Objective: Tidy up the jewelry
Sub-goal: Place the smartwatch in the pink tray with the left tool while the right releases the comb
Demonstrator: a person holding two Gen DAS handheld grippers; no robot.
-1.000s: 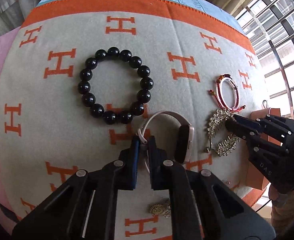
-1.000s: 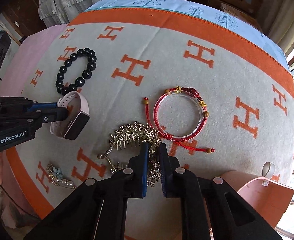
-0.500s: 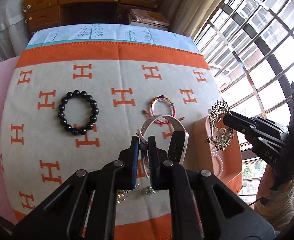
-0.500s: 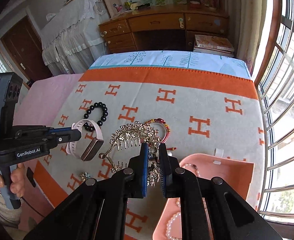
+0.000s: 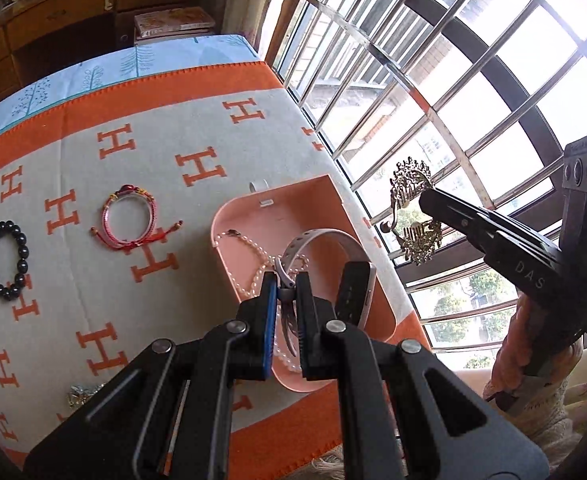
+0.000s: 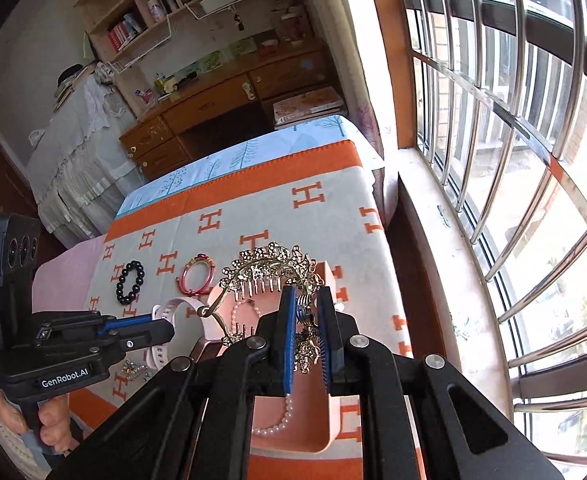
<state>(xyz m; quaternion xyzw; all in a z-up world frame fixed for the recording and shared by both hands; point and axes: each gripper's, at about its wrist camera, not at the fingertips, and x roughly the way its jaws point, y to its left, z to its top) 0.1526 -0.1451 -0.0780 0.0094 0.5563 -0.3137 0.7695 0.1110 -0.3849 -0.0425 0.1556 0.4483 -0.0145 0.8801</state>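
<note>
We hold our left gripper (image 5: 284,286) angled steeply down, its jaws clamped on the white strap of a smart band (image 5: 325,264), which hangs just ahead of the fingertips above the open pink jewelry box (image 5: 293,204). Directly under that gripper, inside the box, lies a pearl necklace (image 5: 253,252). Our right gripper (image 6: 307,308) also tilts downward, with its jaws pinched shut on a gold rhinestone hair comb (image 6: 269,268); the comb's crown fans out beyond the fingertips, raised in the air over the near part of the same box (image 6: 325,420). To the left of the right gripper we see the fingers of our left hand (image 6: 51,424) wrapped round the handle of the other tool. Farther out past both grippers, on the orange-and-grey H-patterned blanket (image 5: 165,128), rest a red string bangle (image 5: 129,220) and, further left, a black bead bracelet (image 5: 7,260), well apart from the box.
</note>
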